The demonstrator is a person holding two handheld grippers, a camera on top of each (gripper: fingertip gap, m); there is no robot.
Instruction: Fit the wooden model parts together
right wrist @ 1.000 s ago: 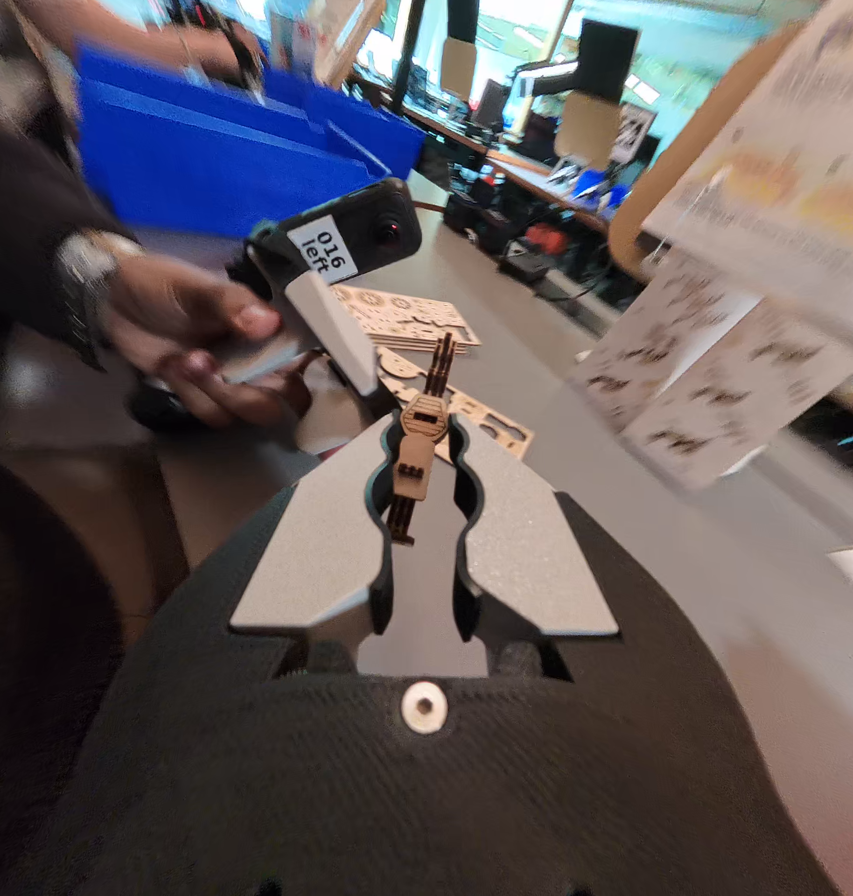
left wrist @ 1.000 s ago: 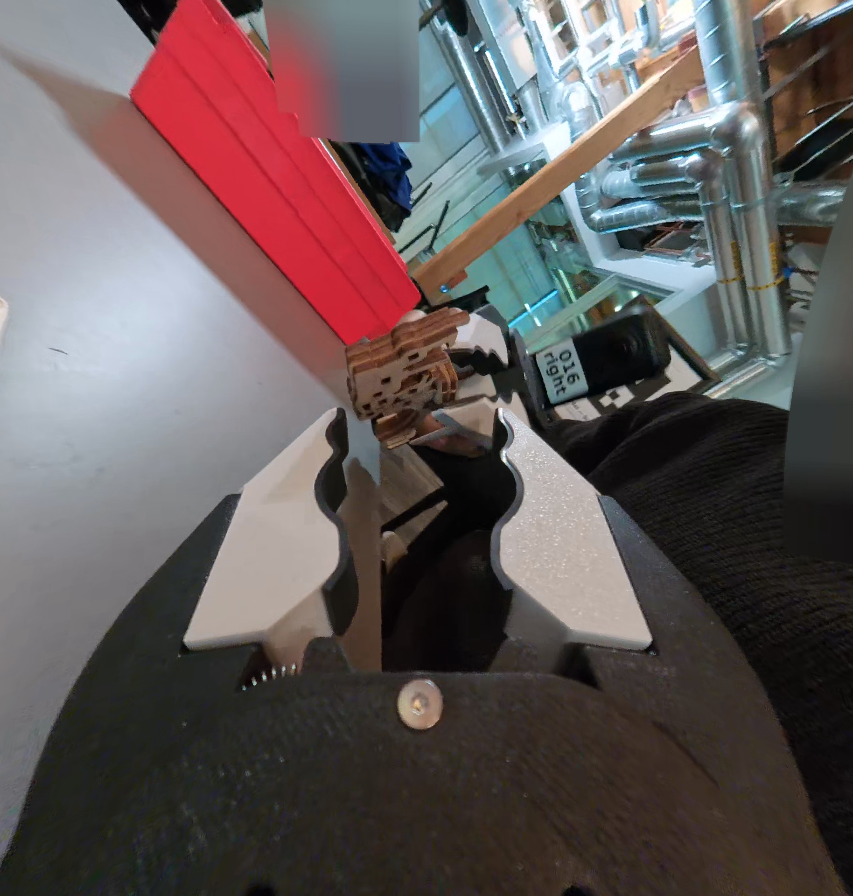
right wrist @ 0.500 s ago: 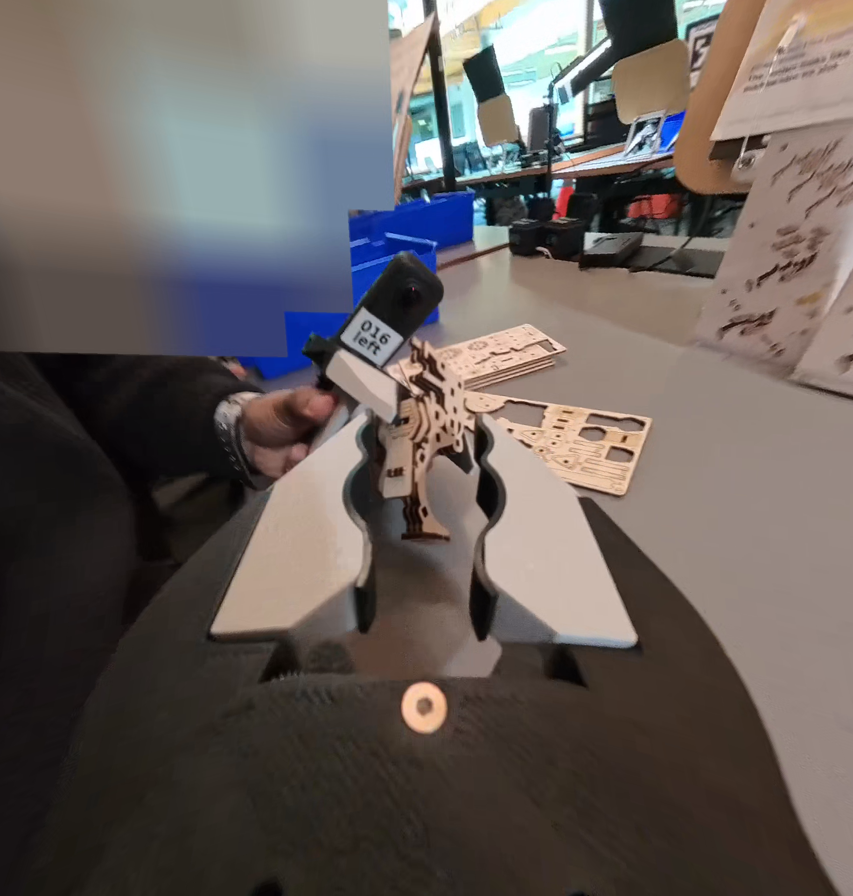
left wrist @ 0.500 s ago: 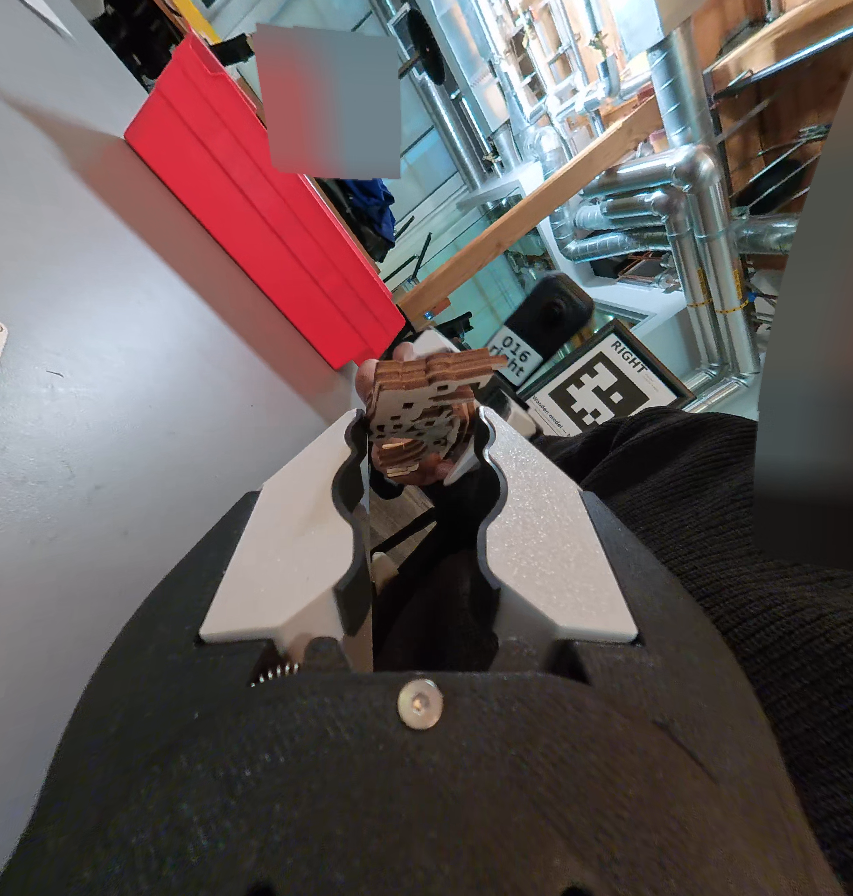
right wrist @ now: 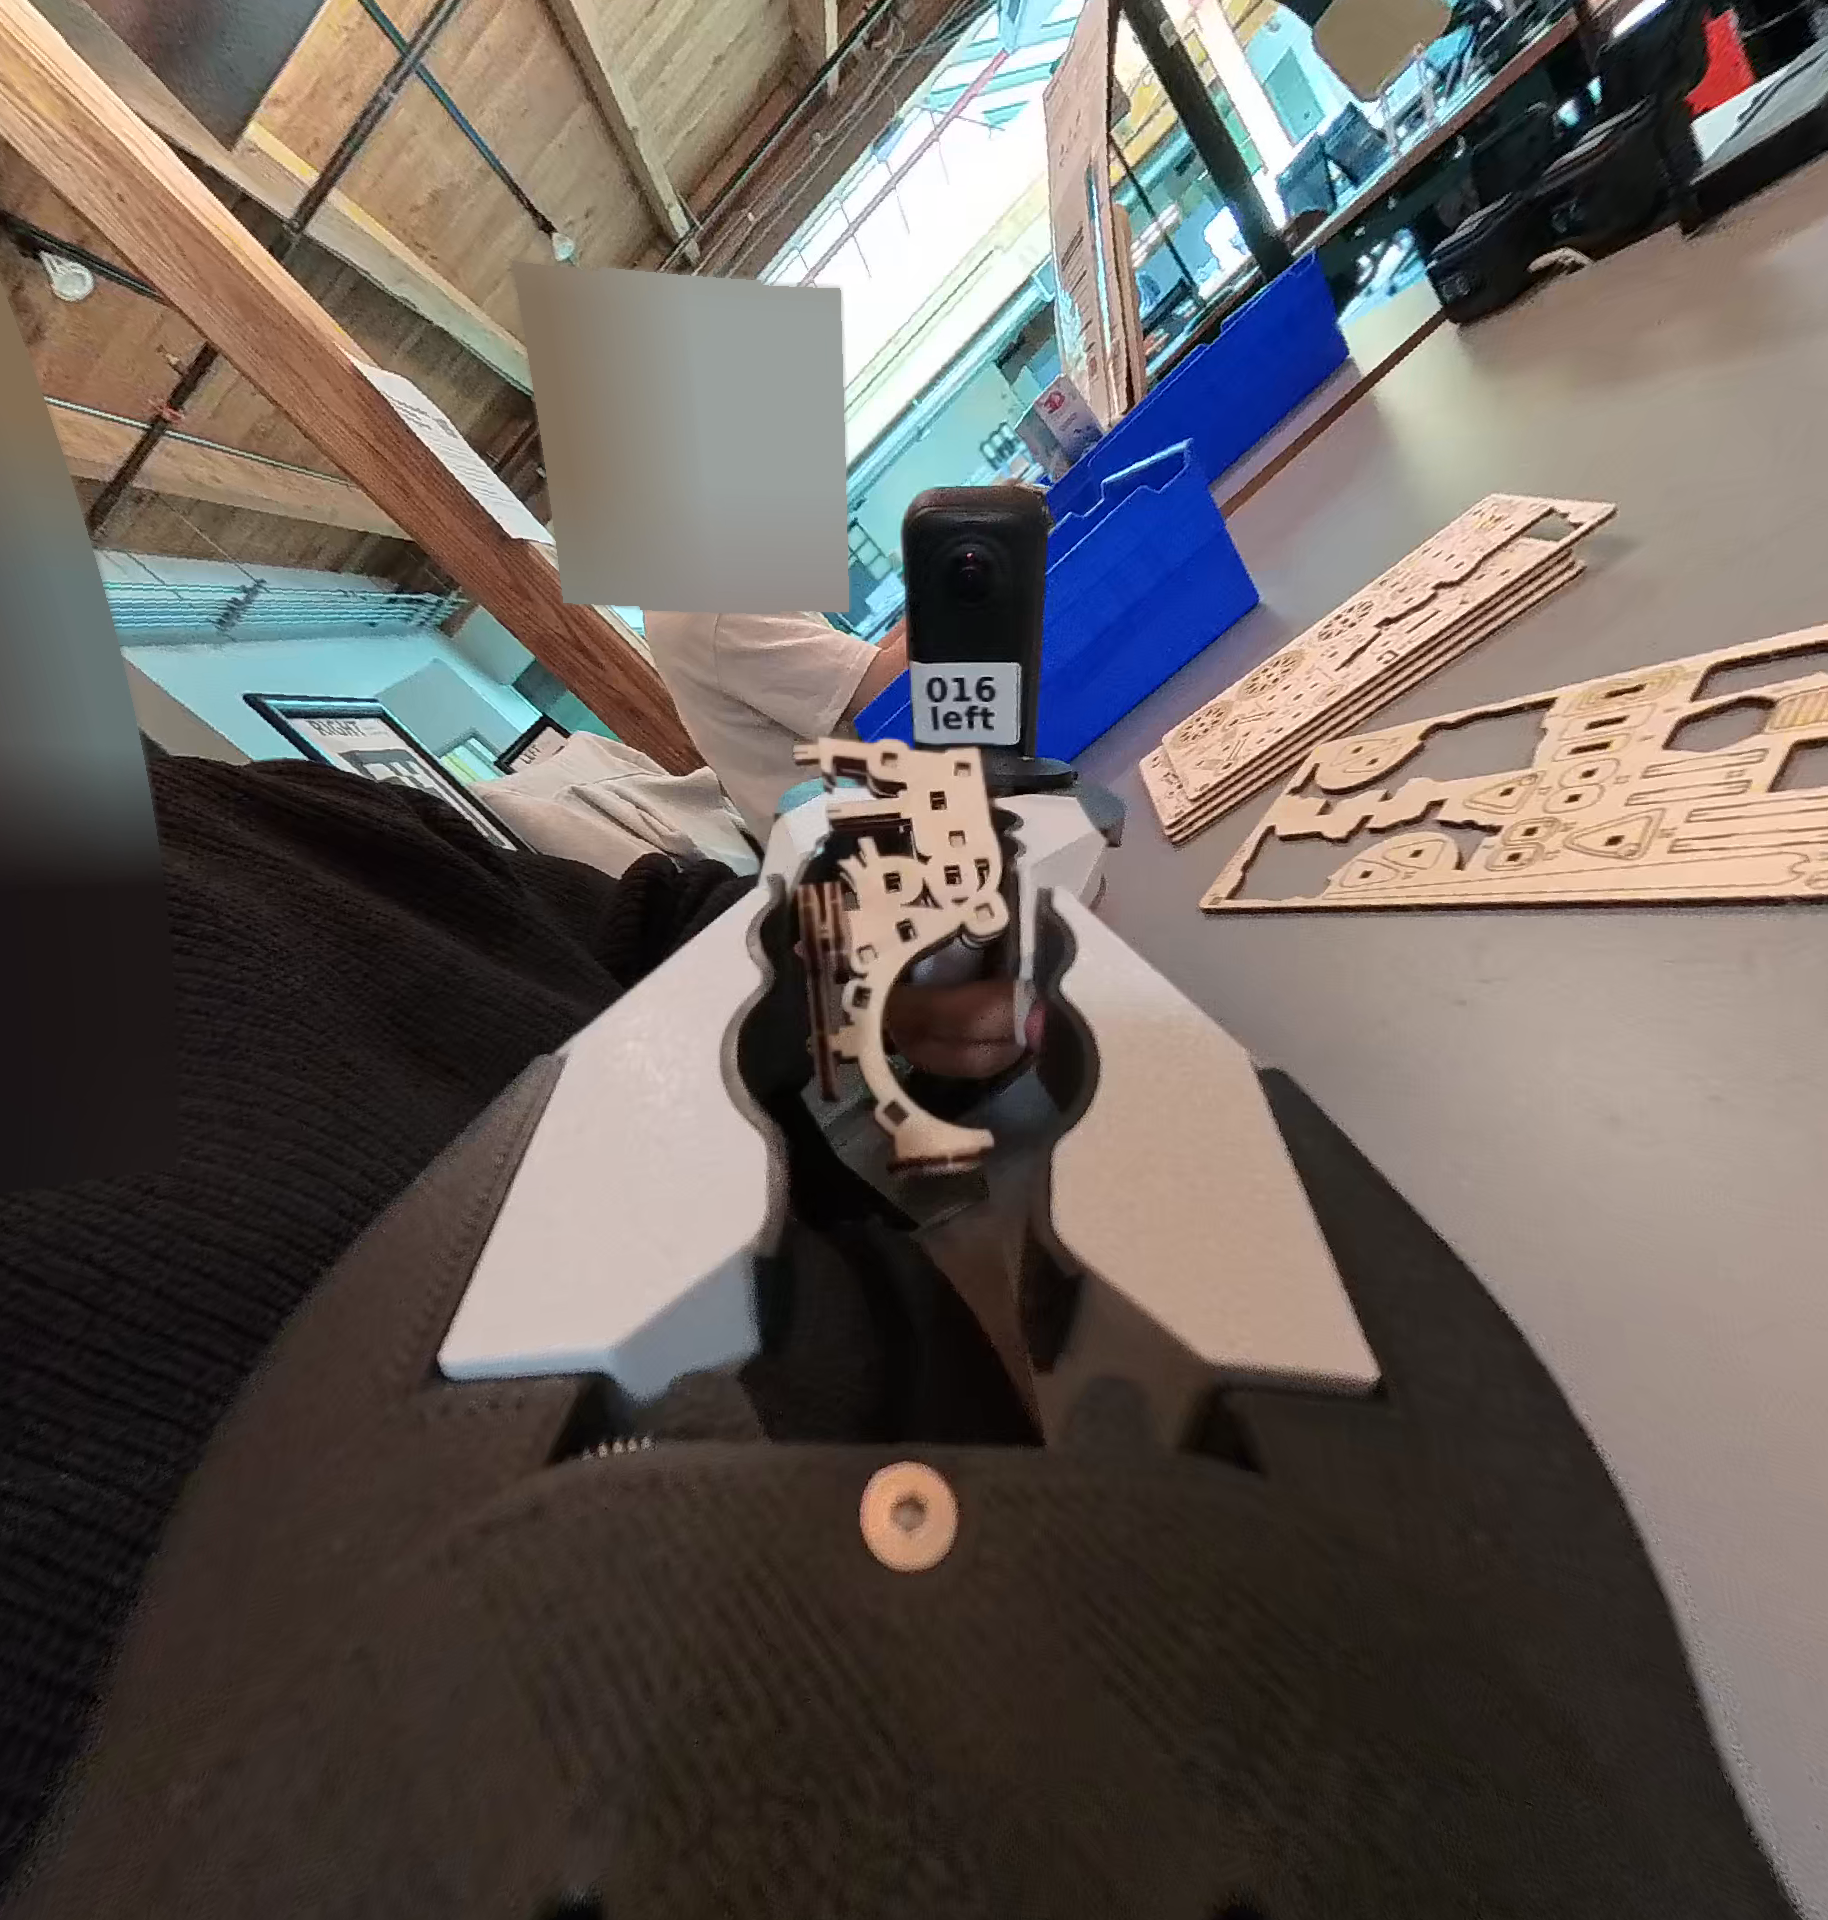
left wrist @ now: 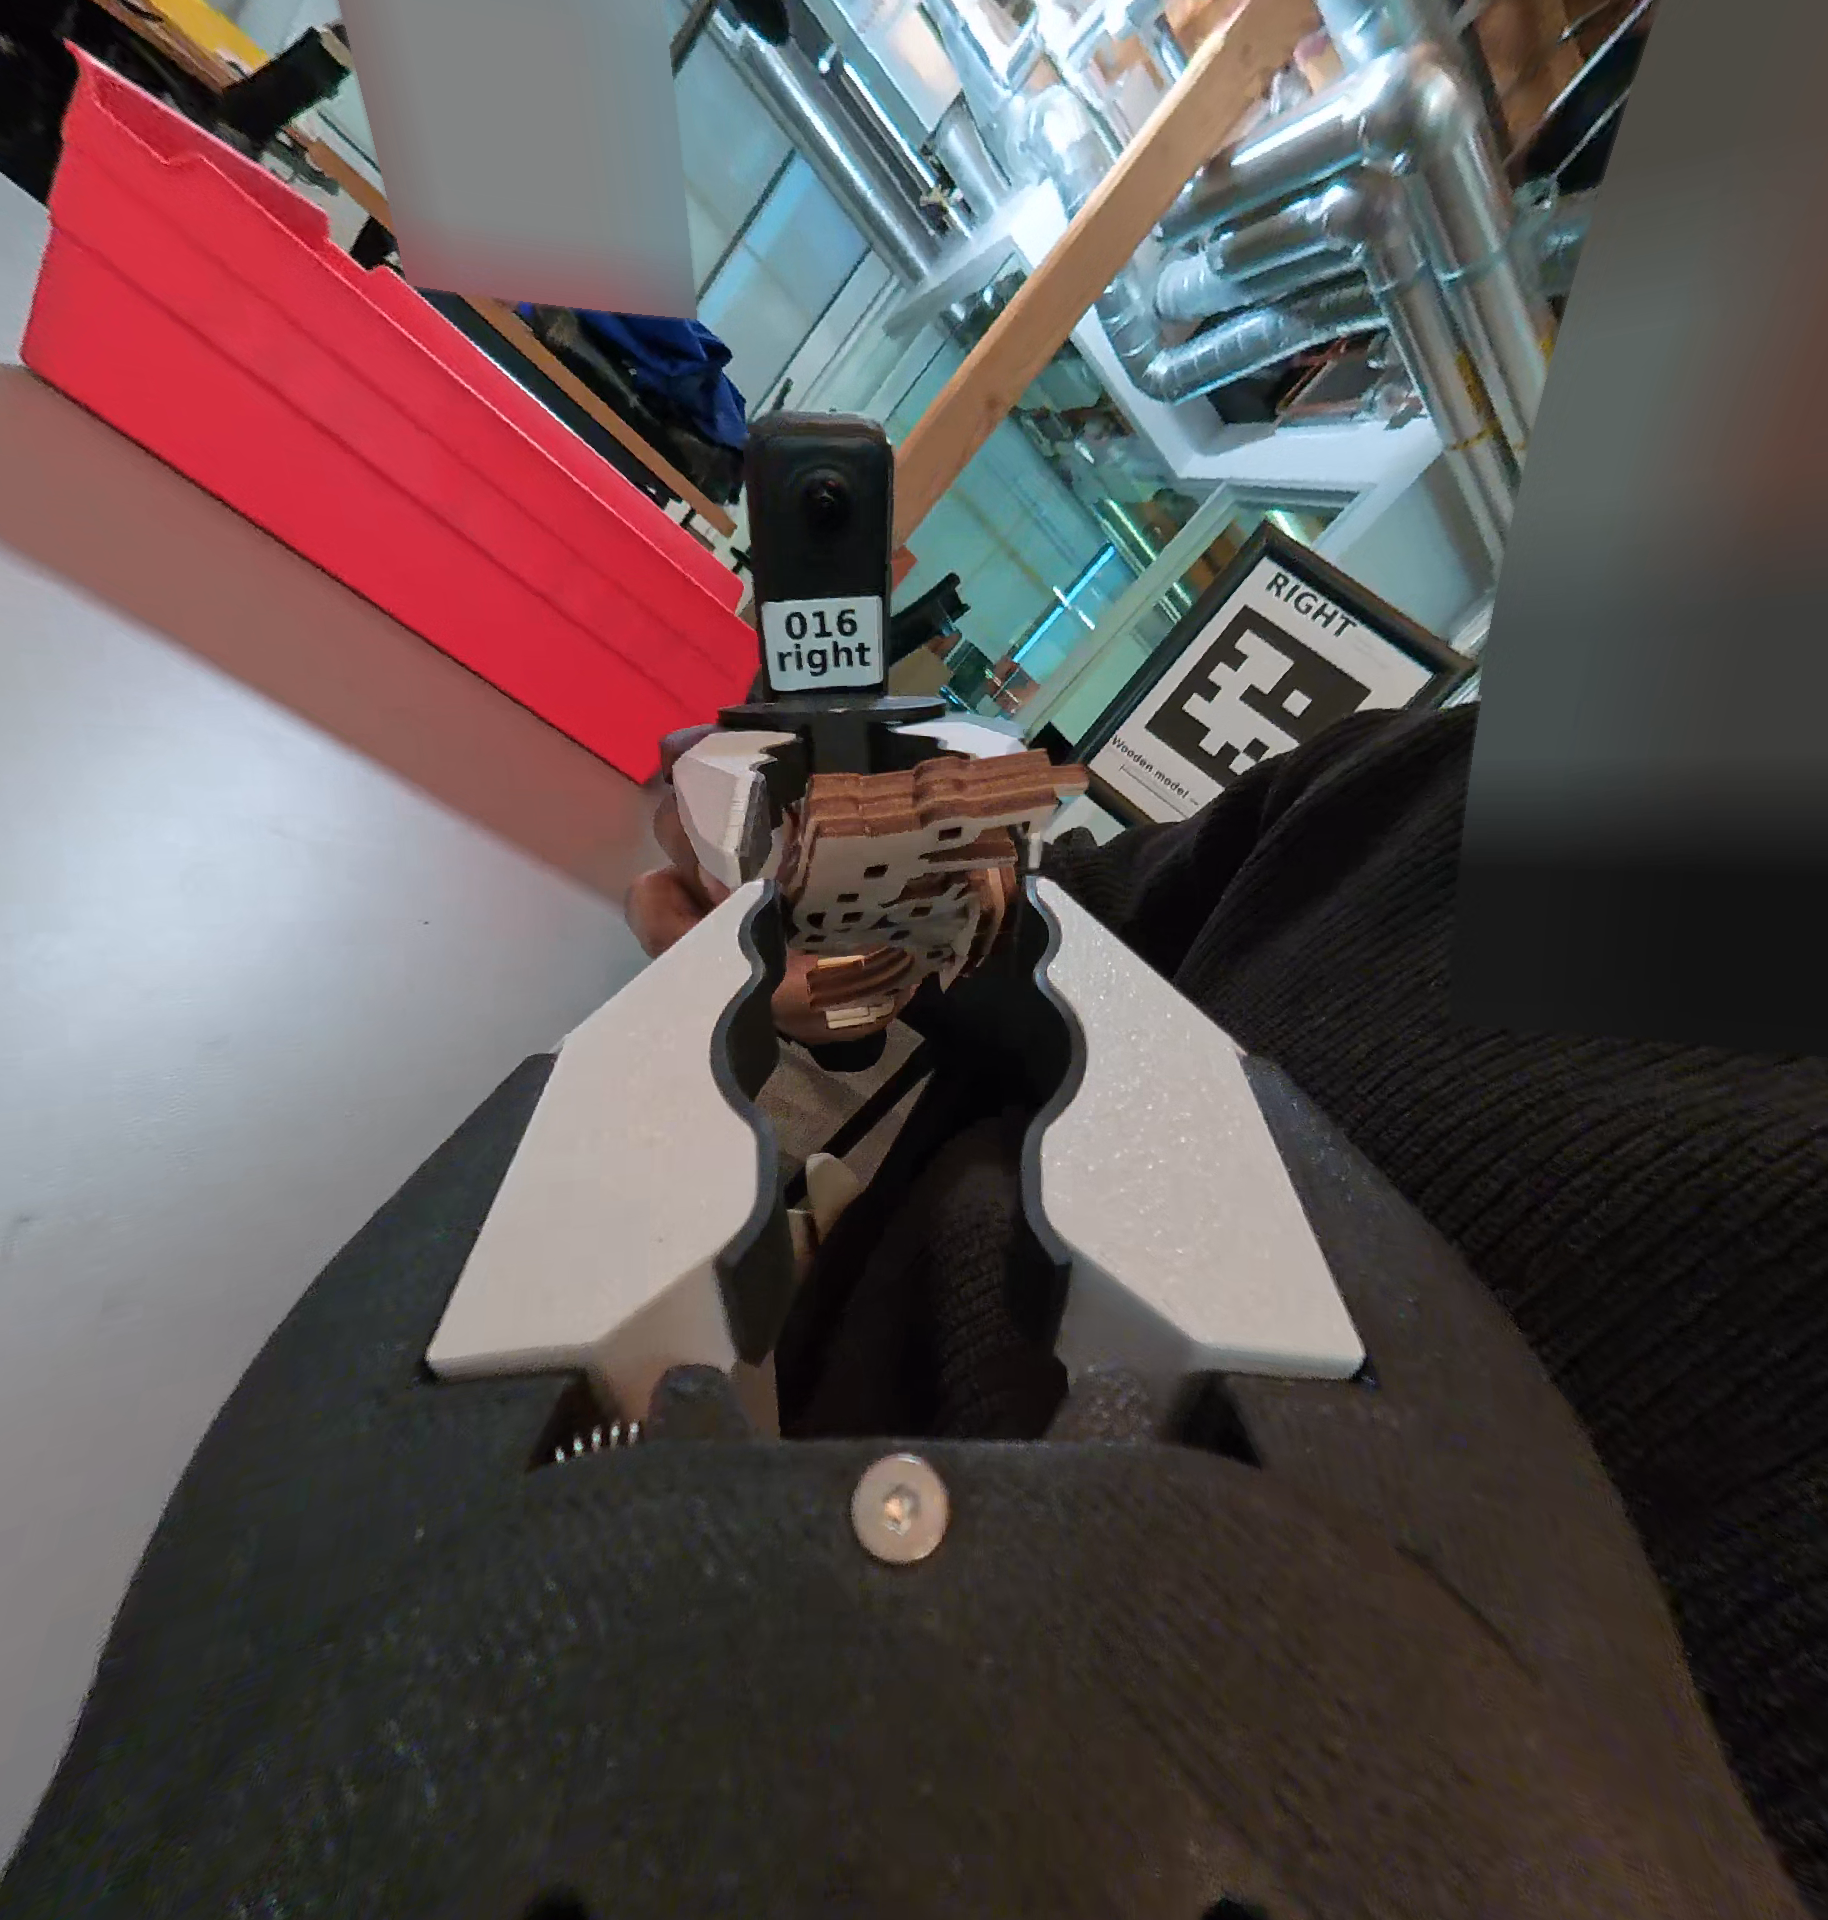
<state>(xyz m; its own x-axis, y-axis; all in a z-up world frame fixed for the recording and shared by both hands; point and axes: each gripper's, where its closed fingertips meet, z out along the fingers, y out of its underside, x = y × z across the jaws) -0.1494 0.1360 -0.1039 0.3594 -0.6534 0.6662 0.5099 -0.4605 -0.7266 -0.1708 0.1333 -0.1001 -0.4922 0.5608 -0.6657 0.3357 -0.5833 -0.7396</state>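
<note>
The wooden model [left wrist: 910, 883], a small laser-cut stack of plates with a curved hook, hangs in the air between my two grippers, which face each other tip to tip. My left gripper [left wrist: 902, 914] is shut on the model's sides. My right gripper [right wrist: 899, 914] has its jaws close on either side of the model [right wrist: 910, 914]. I cannot tell whether they press on it. The right gripper shows beyond the model in the left wrist view [left wrist: 868, 810]. The left gripper's fingers [right wrist: 1071, 831] show behind the model in the right wrist view.
A punched-out wooden parts sheet [right wrist: 1533, 821] and a stack of sheets [right wrist: 1377, 675] lie on the grey table [right wrist: 1512, 1091]. Blue bins [right wrist: 1149, 582] stand behind them. A red bin [left wrist: 349, 436] sits on the table at the left. A dark sleeve [left wrist: 1512, 1143] is close on the right. The tips of both grippers are at nearly the same place.
My left gripper closed in on the model. My right gripper's jaws widened and it swung round to face the left one, so the model now shows flat instead of edge-on.
</note>
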